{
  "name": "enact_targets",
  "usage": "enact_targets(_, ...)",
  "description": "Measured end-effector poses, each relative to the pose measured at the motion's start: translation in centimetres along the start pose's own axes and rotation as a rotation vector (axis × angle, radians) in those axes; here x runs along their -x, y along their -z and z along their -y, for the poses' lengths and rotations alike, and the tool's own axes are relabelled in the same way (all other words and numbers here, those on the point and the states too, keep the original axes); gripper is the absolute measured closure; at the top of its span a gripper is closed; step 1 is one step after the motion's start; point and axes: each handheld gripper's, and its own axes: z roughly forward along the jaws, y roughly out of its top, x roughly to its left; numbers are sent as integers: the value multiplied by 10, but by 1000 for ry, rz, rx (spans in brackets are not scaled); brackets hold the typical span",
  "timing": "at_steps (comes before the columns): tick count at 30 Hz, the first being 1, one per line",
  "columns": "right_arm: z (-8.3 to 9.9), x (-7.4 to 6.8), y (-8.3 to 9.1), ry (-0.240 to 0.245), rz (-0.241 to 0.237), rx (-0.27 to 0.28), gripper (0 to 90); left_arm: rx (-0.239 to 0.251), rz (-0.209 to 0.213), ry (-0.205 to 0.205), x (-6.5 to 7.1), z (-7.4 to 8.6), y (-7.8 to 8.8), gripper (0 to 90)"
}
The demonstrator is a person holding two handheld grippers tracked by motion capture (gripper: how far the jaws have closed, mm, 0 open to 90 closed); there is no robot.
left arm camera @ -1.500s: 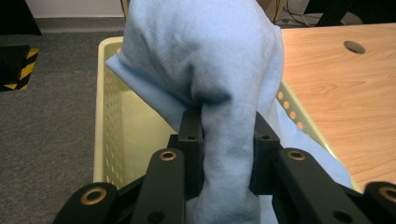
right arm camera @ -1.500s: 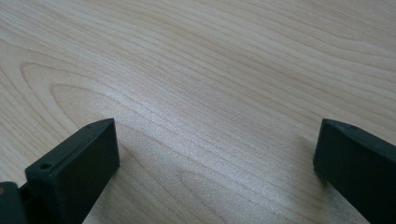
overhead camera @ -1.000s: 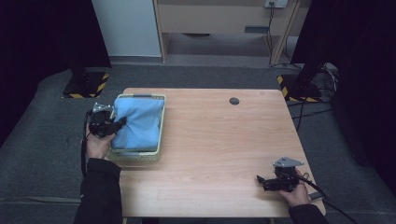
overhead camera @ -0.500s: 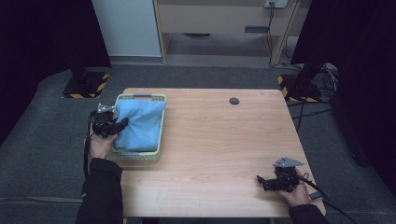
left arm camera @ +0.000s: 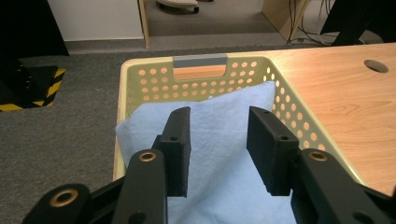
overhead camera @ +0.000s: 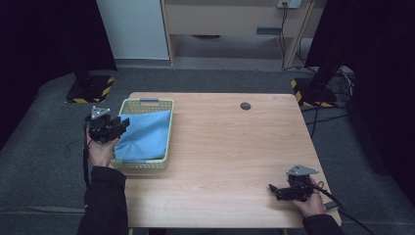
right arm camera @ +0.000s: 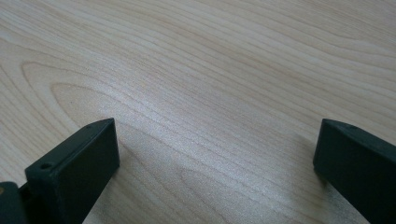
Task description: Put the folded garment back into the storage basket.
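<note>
Left gripper point(overhead camera: 120, 128) level over blue cloth point(overhead camera: 147, 137)

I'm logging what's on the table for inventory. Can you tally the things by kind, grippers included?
Basket: 1
Blue cloth: 1
Grippers: 2, the left gripper and the right gripper
Total: 4

From above your side, the high view is looking forward and down across the table point(overhead camera: 230, 147). Your left gripper view is sitting close over the basket point(left arm camera: 140, 74), sharing it with the high view at nine o'clock. Your right gripper view is hugging bare wood, probably near five o'clock.
</note>
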Motion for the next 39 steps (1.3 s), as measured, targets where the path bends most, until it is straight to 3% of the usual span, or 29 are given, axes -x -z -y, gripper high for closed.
enact_targets(15,0,0,0,1,-1,1,3,18,-4,-4,12,-1,-2,456)
enact_targets(29,0,0,0,1,-2,1,3,46,-11,-42,30,-5,-3,300)
enact_targets(39,0,0,0,3,-2,1,3,71,25,-61,46,-8,-3,215)
